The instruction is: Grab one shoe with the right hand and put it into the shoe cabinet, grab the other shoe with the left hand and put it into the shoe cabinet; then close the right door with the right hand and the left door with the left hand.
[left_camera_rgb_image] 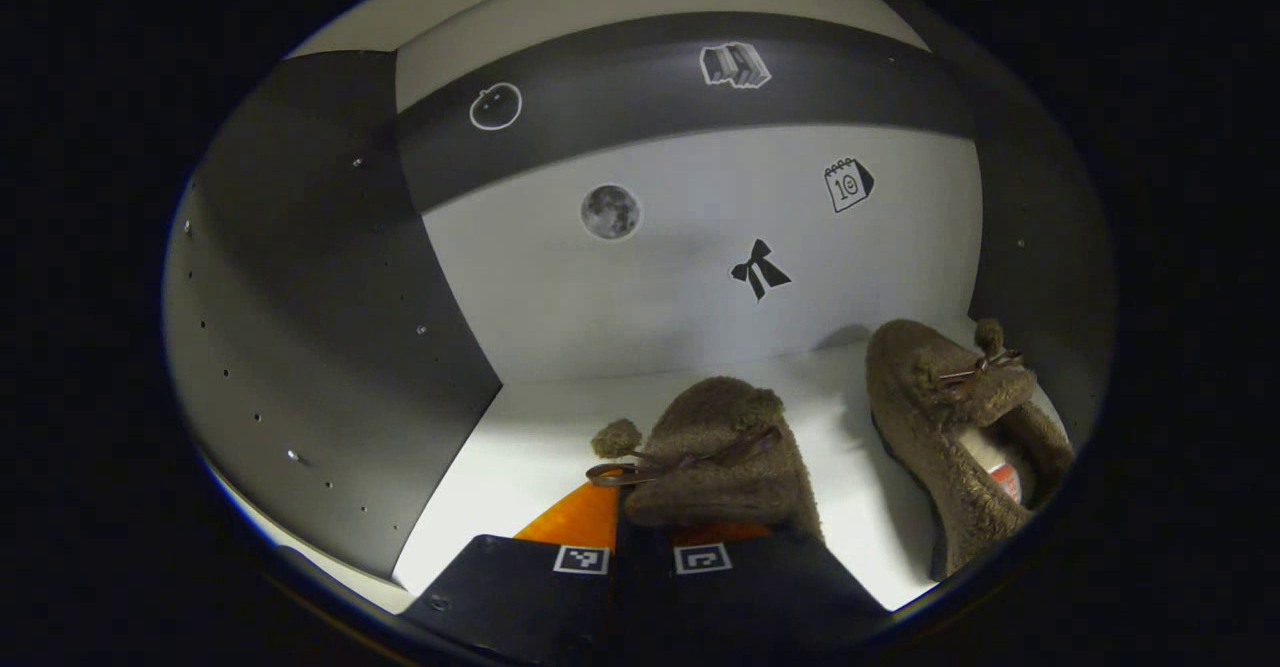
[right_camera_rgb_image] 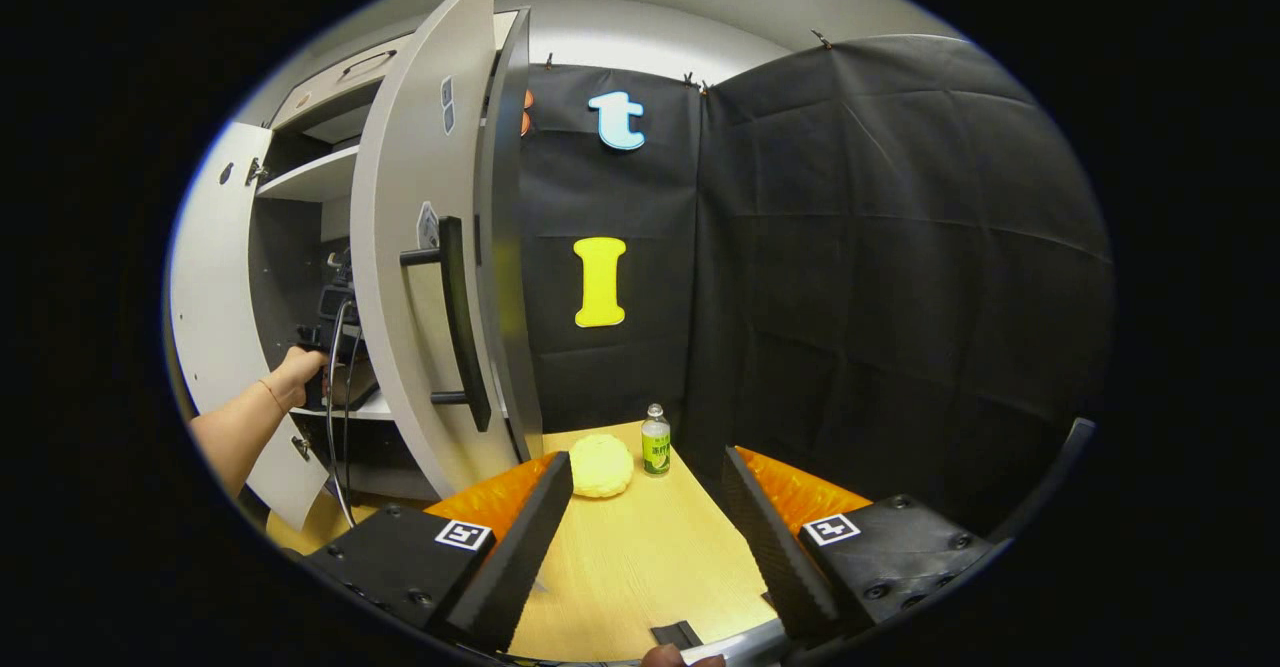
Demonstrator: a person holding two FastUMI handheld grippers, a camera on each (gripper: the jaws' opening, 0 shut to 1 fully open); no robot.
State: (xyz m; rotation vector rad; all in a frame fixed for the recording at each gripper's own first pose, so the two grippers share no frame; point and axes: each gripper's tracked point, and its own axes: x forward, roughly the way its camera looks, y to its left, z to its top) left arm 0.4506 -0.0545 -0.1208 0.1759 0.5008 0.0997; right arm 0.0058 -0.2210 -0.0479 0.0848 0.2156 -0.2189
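Inside the cabinet, my left tongs (left_camera_rgb_image: 645, 532) clamp the second shoe (left_camera_rgb_image: 715, 452) low over the shelf (left_camera_rgb_image: 520, 447) beside its mate (left_camera_rgb_image: 950, 427); right tongs (right_camera_rgb_image: 648, 507) wait apart near the right door (right_camera_rgb_image: 415, 277).

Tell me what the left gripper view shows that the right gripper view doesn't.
Left gripper view: the left gripper shut on a fuzzy brown shoe, a second shoe beside it on the shelf, stickers behind. Right gripper view: the open right gripper over a wooden table, a green bottle, the door handle. Both: the shoe cabinet.
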